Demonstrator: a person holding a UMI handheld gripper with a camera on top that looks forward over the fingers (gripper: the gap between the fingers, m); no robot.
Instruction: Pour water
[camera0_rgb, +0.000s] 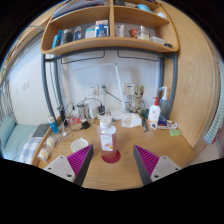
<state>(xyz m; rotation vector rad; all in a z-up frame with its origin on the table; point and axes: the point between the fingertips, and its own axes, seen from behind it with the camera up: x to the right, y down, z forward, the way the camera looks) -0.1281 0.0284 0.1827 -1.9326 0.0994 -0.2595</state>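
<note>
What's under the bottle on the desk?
The bottle stands on a red coaster on the desk, just ahead of the open hand-held gripper. The coaster's middle is covered.

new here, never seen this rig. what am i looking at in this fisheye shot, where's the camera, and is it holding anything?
There is no robot arm. A person carries a handheld two-finger gripper, and the one picture comes from a wide-angle camera mounted on it, looking forward along the fingers. The two light shapes at the bottom are those fingers; the magenta patches on their inner faces are grip pads, part of the tool.

The fingers are open and hold nothing. Just ahead of them, roughly centred, a clear bottle with reddish contents stands upright on a wooden desk. Beyond it the desk is cluttered: a red-capped white bottle, a pale bowl-like item, other small items too small to identify. A wooden shelf with boxes hangs above.

The task is pouring water; no grasp has happened yet.
</note>
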